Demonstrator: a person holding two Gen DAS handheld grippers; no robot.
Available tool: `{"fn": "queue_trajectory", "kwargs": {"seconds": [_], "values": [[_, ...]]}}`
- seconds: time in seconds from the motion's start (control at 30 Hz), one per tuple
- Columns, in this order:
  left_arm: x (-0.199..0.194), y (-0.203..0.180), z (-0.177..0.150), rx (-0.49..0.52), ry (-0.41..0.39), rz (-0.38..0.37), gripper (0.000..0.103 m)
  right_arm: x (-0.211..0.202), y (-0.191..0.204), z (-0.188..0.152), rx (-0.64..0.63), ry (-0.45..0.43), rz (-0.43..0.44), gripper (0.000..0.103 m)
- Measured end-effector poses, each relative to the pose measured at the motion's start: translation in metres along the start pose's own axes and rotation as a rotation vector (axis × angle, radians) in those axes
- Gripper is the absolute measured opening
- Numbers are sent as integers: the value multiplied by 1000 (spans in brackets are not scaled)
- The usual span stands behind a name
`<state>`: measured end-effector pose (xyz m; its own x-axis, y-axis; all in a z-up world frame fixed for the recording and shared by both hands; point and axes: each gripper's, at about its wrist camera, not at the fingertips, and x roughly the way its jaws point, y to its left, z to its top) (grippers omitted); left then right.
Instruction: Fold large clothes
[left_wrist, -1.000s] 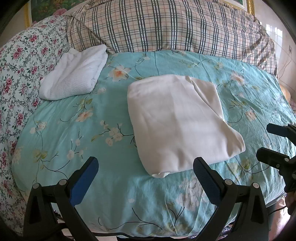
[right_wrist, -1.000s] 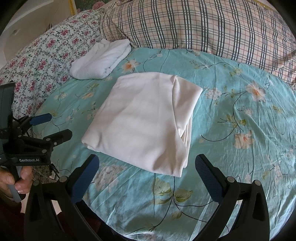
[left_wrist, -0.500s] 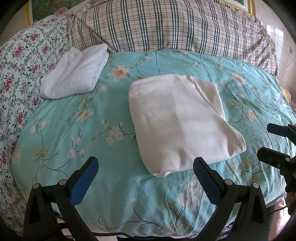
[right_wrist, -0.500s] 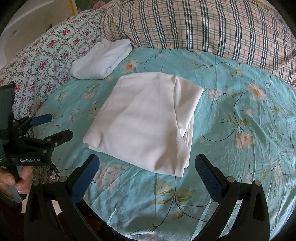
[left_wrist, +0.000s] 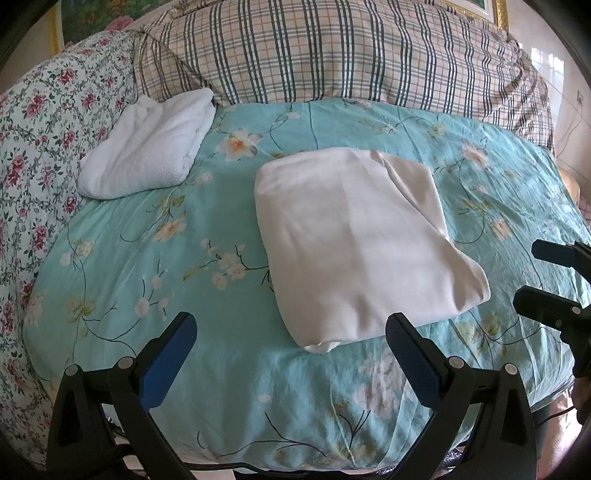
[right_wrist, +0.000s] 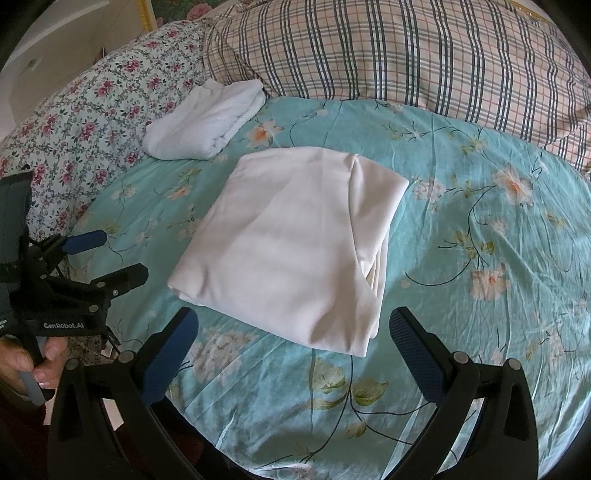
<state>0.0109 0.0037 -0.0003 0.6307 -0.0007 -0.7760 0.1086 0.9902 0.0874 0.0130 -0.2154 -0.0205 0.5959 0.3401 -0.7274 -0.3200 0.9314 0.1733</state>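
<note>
A cream-white garment (left_wrist: 354, 240) lies folded into a flat rectangle in the middle of the teal floral bedsheet (left_wrist: 147, 266). It also shows in the right wrist view (right_wrist: 295, 243). My left gripper (left_wrist: 291, 339) is open and empty, held just short of the garment's near edge. My right gripper (right_wrist: 293, 336) is open and empty, held just short of the garment's near corner. The right gripper shows at the right edge of the left wrist view (left_wrist: 535, 273). The left gripper shows at the left of the right wrist view (right_wrist: 110, 254).
A folded white towel (left_wrist: 147, 151) lies at the back left of the bed. A plaid pillow (left_wrist: 332, 55) runs along the back. A rose-patterned pillow (left_wrist: 44, 122) lines the left side. The bed's near edge is just under both grippers.
Both views have shifted only slightly. The folded garment has not moved and both grippers stay open.
</note>
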Motion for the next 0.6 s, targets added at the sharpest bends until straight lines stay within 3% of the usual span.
{"fn": "queue_trajectory", "kwargs": {"seconds": [0.6], "values": [[0,2,2,-9,-16,16,102,1,-1,6,-4,-5,8,103]]}}
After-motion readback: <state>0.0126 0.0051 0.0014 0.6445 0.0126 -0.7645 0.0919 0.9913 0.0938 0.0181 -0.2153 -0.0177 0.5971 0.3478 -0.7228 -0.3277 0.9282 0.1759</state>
